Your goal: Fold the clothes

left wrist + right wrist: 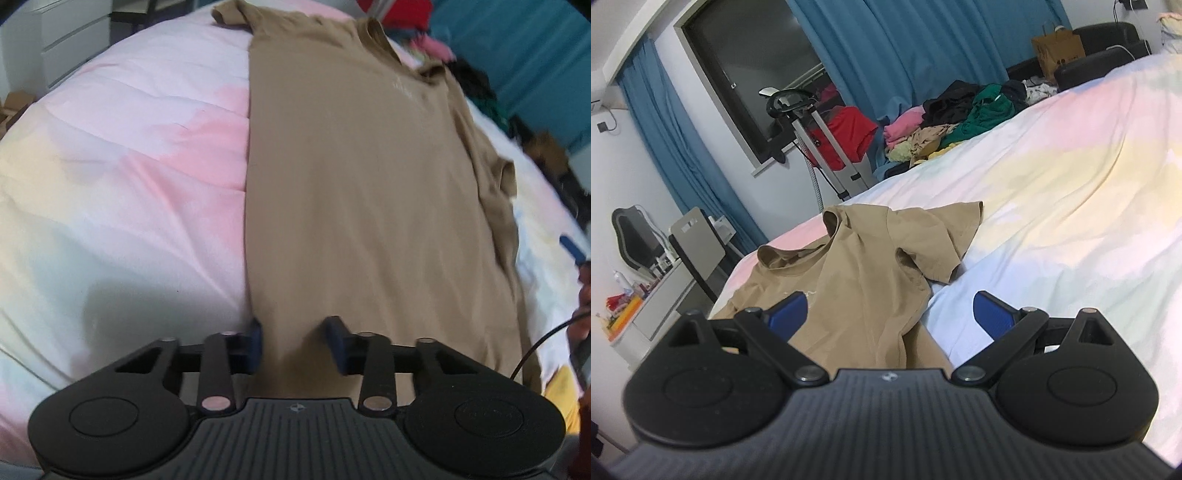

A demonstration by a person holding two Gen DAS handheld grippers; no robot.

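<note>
A tan T-shirt (369,184) lies flat on the bed with its left side folded in to a straight edge; its collar is at the far end. My left gripper (293,339) points down at the shirt's near left corner. Its blue fingers (255,338) straddle the hem, fabric rising between them with a gap on both sides. In the right wrist view the T-shirt (857,266) shows its collar and a spread right sleeve. My right gripper (888,301) hovers wide open over the shirt's right edge, holding nothing. Its blue finger (572,251) and a hand show at the left wrist view's right edge.
The bed has a pastel pink, yellow and white cover (1071,184). A pile of loose clothes (960,118) sits at its far side by blue curtains. A garment steamer stand (820,147) with a red garment, a chair (698,240) and a cluttered desk stand beside the bed. White drawers (66,37) are beyond.
</note>
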